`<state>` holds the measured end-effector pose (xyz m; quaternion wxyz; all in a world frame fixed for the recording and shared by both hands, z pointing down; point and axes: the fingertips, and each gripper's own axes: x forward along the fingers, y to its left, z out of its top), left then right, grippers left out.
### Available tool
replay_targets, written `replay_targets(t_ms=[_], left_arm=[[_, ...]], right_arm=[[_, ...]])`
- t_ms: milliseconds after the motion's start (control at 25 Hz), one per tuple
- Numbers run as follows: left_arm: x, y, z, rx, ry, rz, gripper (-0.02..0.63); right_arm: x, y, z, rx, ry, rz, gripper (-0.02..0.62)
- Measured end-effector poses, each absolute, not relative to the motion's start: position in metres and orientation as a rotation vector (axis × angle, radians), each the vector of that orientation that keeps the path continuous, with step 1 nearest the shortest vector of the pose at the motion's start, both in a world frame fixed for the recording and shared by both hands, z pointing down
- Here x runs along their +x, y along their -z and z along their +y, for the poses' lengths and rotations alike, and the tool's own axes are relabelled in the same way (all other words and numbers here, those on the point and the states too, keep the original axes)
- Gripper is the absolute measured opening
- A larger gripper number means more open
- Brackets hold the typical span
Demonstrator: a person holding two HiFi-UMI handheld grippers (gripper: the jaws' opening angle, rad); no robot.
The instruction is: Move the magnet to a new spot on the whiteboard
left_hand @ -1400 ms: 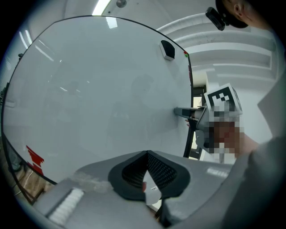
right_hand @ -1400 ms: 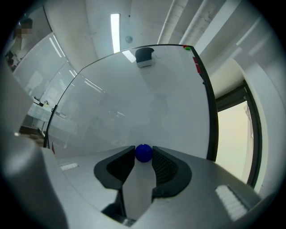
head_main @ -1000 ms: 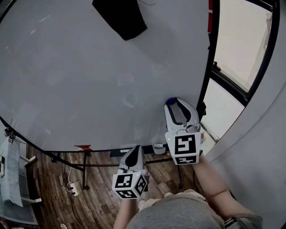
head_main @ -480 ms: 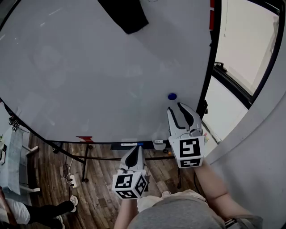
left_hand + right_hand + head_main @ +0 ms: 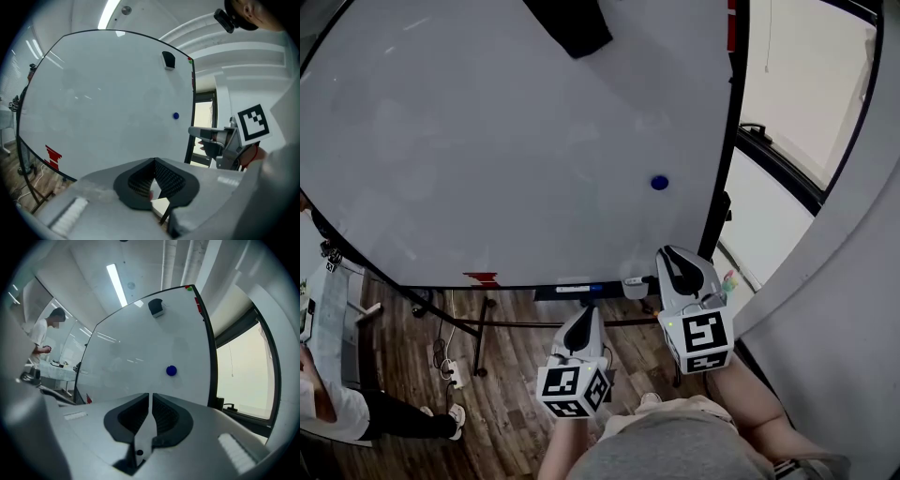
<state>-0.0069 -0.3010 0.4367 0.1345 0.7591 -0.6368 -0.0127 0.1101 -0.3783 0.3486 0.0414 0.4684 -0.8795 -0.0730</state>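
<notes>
Nothing legible anywhere. Only black-and-white square codes on the marker cubes (image 5: 705, 339) of the right gripper (image 5: 675, 258) and left gripper (image 5: 581, 319). Red mark (image 5: 481, 278) low on the whiteboard (image 5: 487, 141), well off to the left of both grippers, too small to read.

Blue magnet (image 5: 660, 183) stuck on the board, ahead of and above the right gripper's tips, well apart from them (almost dead ahead over the jaws in the right gripper view). Close to the board's right frame.

Right gripper: jaws just closed down to a thin slit, nothing between them, clenched on air. Left gripper: pads meeting at the tips, likewise empty, held lower and left of the right one, aimed at the board.

Black eraser (image 5: 574, 26) high on the board, far beyond both grippers.

Versus a second ago: magnet then right at the right gripper's tips with the jaws spread around it; now let go and left on the board, gripper pulled back and down past the board's lower edge. Left gripper roughly unchanged in the head view. Person (image 5: 337, 417) now at far lower left, not there a second ago.
</notes>
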Motion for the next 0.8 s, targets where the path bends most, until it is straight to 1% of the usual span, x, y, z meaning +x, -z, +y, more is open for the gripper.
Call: replay_targets(t_ms=[120, 400, 800], left_arm=[[-0.009, -0.436, -0.285, 2.207, 0.03, -1.835, 0.003], [-0.023, -0.436, -0.233, 2.191, 0.006, -1.825, 0.003], [-0.038, -0.448, -0.144, 2.175, -0.017, -1.813, 0.003]], right_arm=[[0.11, -0.359, -0.357, 1.439, 0.182, -2.677, 0.003], [0.101, -0.385, -0.299, 1.388, 0.014, -2.702, 0.003], [0.093, -0.413, -0.208, 1.35, -0.089, -2.689, 0.002]])
